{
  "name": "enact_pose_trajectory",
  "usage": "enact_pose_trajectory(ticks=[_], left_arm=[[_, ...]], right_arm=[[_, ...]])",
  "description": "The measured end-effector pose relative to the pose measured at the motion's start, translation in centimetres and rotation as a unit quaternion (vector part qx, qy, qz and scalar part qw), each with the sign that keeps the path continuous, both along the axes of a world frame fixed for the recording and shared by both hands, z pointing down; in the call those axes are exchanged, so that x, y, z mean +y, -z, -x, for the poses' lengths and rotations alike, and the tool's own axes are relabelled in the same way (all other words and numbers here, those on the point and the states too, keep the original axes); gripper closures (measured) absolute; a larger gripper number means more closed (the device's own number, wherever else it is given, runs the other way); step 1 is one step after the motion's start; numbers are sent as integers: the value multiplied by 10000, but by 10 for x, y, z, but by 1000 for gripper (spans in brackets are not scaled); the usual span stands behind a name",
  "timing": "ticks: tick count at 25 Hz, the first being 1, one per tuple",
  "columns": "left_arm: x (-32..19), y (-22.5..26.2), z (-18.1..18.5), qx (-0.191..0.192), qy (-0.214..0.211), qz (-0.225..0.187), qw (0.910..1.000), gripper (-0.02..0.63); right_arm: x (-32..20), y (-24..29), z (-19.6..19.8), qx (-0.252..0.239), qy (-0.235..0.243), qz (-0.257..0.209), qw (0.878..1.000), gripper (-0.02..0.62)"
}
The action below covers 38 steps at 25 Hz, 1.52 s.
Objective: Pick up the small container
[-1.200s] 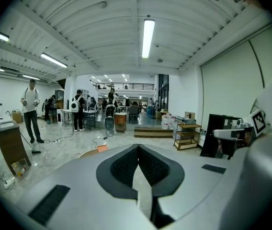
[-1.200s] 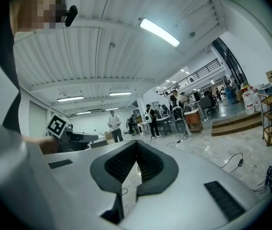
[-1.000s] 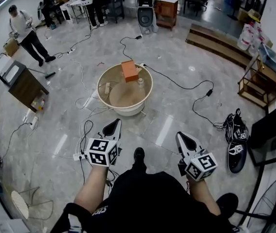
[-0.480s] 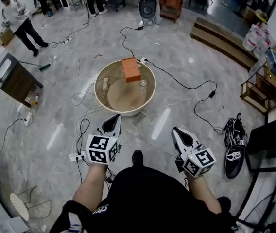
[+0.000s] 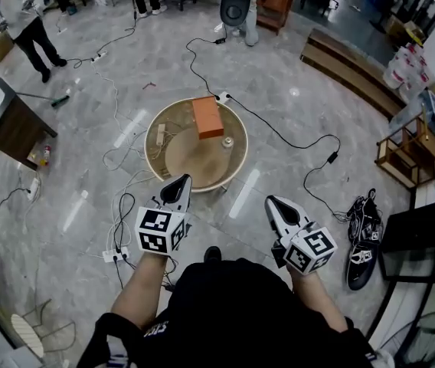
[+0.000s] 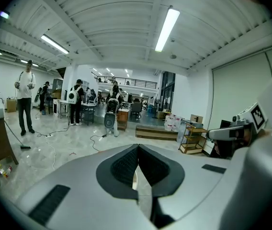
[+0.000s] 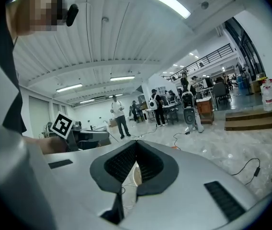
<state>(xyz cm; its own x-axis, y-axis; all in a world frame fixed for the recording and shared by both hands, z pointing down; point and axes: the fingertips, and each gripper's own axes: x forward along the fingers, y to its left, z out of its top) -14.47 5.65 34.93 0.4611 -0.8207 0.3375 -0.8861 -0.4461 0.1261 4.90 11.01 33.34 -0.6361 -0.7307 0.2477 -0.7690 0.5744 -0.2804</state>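
Observation:
A round cream table (image 5: 173,172) stands on the floor ahead of me. On it are an orange box (image 5: 207,117), a small clear container (image 5: 227,142) to the box's right, and a pale flat item (image 5: 161,134) at the left. My left gripper (image 5: 181,183) hovers just short of the table's near rim, with its jaws shut and nothing in them. My right gripper (image 5: 272,203) is to the right of the table, also shut and empty. In the left gripper view the left gripper (image 6: 138,146) shows its pads meeting. In the right gripper view the right gripper (image 7: 137,142) looks the same.
Cables run across the floor around the table, and a power strip (image 5: 116,254) lies at the left. Black shoes (image 5: 361,228) and a wooden shelf (image 5: 405,156) are at the right, a dark cabinet (image 5: 14,129) at the left. People (image 5: 18,21) stand far off.
Both grippers have moved forward towards the round table, which now lies closer in the head view. The jaws stay shut.

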Motion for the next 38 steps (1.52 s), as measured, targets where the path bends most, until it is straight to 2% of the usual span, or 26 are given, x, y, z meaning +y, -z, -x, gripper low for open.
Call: enact_pose_trajectory(ticks=[5,13,19,23,29,33,38], left_arm=[[-28,-5,11,106,115,66,9999,594],[-83,-21,10,42,405,168,9990,594],[-157,-24,-24,-26,781,213,9967,593],[-219,-27,-65,65,948,371,9948,592],[-297,-29,-119,-184,1099,519,9924,593],[-332,-28,-137,-229,1305,513,9899,594],[-342,-33,-136,-205,1684,569,9839,592]], right_arm=[[-32,-9,13,79,146,174,9997,581],[-113,-24,10,-46,428,213,9988,581],[-204,-27,-27,-135,787,172,9967,581],[-276,-34,-57,-125,1079,314,9936,581],[-370,-49,-96,-129,1518,495,9871,581],[-407,-58,-103,-171,1840,664,9805,581],[-418,-68,-91,-157,2349,791,9687,581]])
